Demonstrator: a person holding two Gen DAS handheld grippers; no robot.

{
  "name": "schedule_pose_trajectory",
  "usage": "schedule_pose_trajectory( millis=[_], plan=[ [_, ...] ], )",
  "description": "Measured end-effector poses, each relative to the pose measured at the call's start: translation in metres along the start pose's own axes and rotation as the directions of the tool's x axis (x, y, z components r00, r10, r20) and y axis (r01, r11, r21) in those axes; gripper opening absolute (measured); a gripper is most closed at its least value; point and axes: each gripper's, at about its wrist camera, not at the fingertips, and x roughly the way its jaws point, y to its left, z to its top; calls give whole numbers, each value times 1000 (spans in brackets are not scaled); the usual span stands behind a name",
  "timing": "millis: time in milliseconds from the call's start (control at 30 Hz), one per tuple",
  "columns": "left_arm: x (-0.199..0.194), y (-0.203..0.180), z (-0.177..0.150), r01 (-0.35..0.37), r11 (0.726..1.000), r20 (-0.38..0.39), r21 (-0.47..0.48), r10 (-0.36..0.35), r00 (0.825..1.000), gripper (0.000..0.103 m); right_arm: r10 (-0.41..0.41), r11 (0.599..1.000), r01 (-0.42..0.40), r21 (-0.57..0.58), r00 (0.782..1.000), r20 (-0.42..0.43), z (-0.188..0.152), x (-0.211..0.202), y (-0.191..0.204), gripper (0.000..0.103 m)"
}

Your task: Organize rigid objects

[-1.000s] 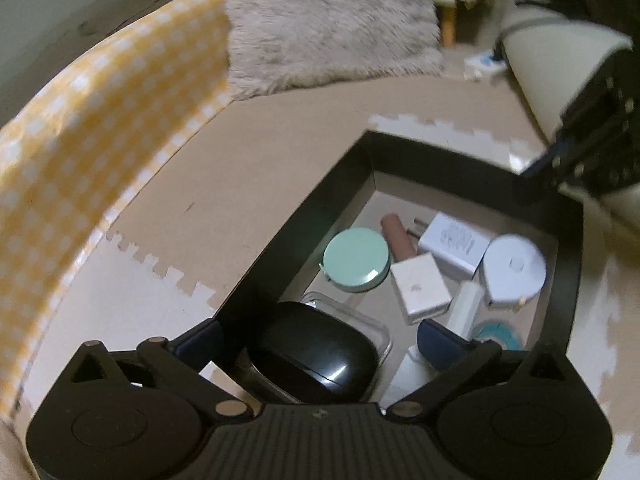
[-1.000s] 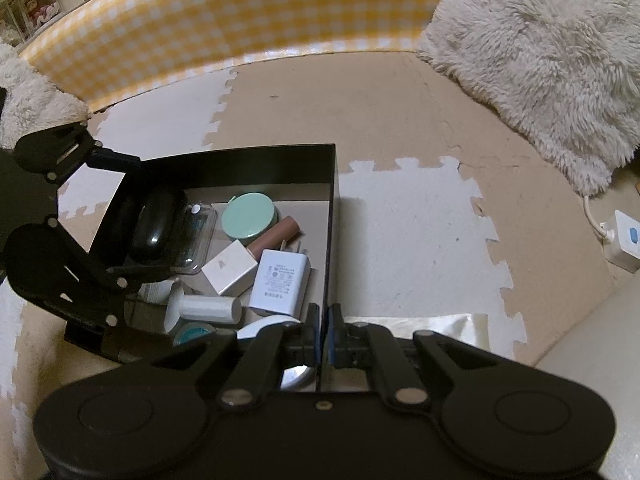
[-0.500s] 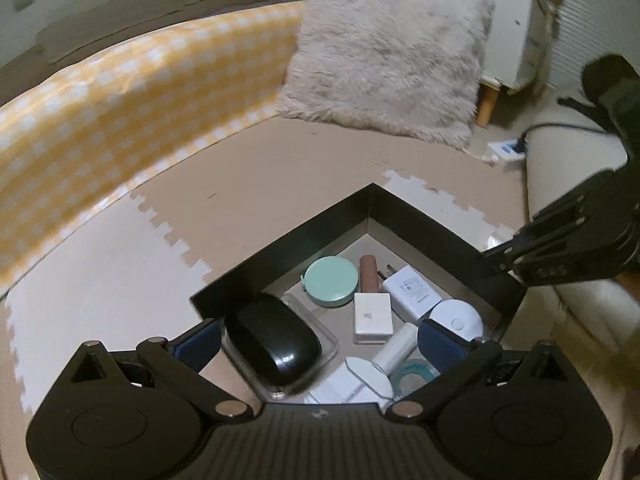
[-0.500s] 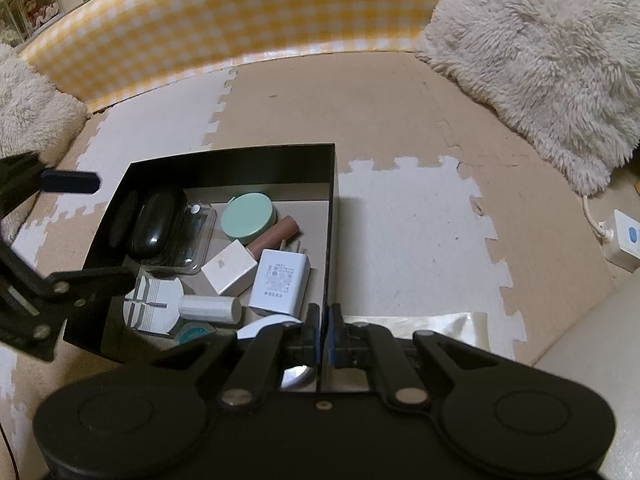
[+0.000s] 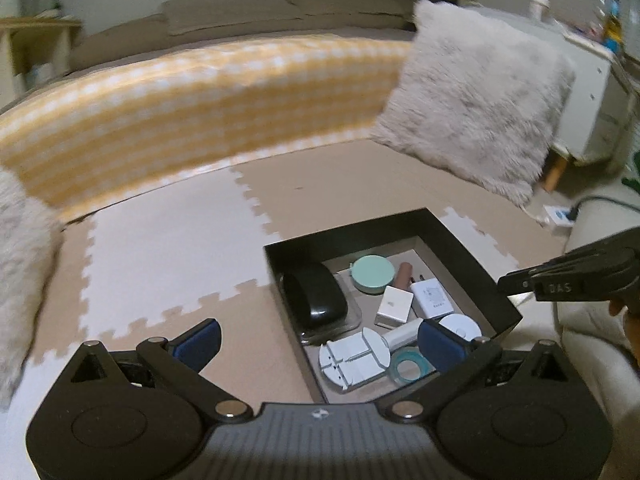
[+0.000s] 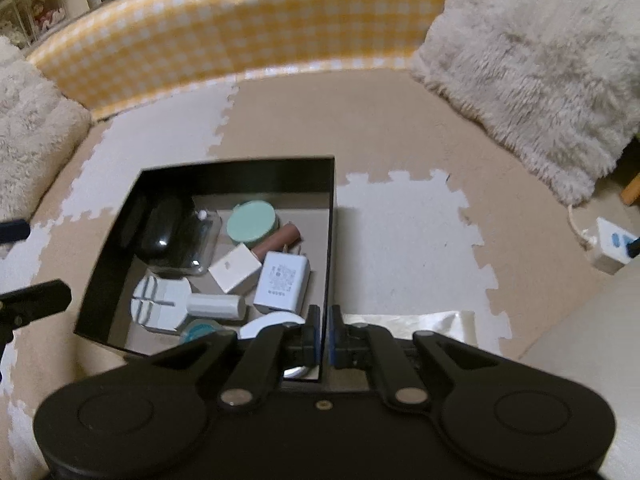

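Note:
A black open box [image 5: 460, 248] [image 6: 240, 172] sits on the foam mat. Inside are a glossy black case [image 5: 316, 296] [image 6: 164, 232] in a clear tray, a mint round compact [image 5: 372, 274], a brown tube [image 6: 278, 240], a white cube [image 5: 394, 304], a white plug adapter [image 6: 282, 278], a white cylinder [image 6: 216, 306], a slotted white disc [image 5: 354, 358] and a teal ring [image 5: 408, 366]. My right gripper [image 6: 326, 340] is shut on the box's near right wall. My left gripper [image 5: 320, 342] hangs open above the box's left corner, holding nothing.
A yellow checked bumper [image 6: 240, 28] runs along the back of the mat. Shaggy cushions [image 5: 476, 92] [image 6: 28, 120] lie at the right and left. A white power strip [image 6: 612, 244] rests at the far right, and crinkled foil [image 6: 416, 320] lies beside the box.
My left gripper has pulled back and up from over the black case and rolled level, still open. The case stays in the box. The right gripper's grip on the wall is unchanged.

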Motion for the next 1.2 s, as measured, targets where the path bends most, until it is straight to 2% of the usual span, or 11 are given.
schedule_pose_trajectory(
  millis=[100,200,333,367,433,700,900,967,1200],
  plan=[
    [-22,1,-3,-49,997,31,-58,51,998,103,13,1000,-14,9,999,50,0,-21,4,6],
    [-41,4,-6,-24,994,59,-110,30,998,103,16,1000,-16,2,994,112,-3,-46,13,14],
    [-67,1,-11,-31,993,95,-116,43,995,103,21,1000,-22,2,981,191,-8,-78,25,27],
    [-74,-1,-13,-38,993,103,-112,50,993,103,26,1000,-26,-1,978,205,-11,-84,27,35],
    [-88,-2,-16,-49,993,121,-107,62,991,103,36,999,-34,-12,972,231,-17,-96,33,42],
    [-125,-2,-35,-88,988,161,-128,108,981,103,5,1000,4,-31,960,281,-50,-133,45,57],
    [-144,-4,-50,-130,982,184,-138,155,971,103,-17,999,31,-40,948,319,-72,-156,53,74],
    [-148,-4,-55,-138,980,187,-140,163,969,103,-29,998,46,-42,944,328,-78,-162,55,83],
    [-157,-7,-69,-185,971,186,-154,212,959,103,-51,997,68,-37,935,352,-90,-175,57,97]
  ],
)
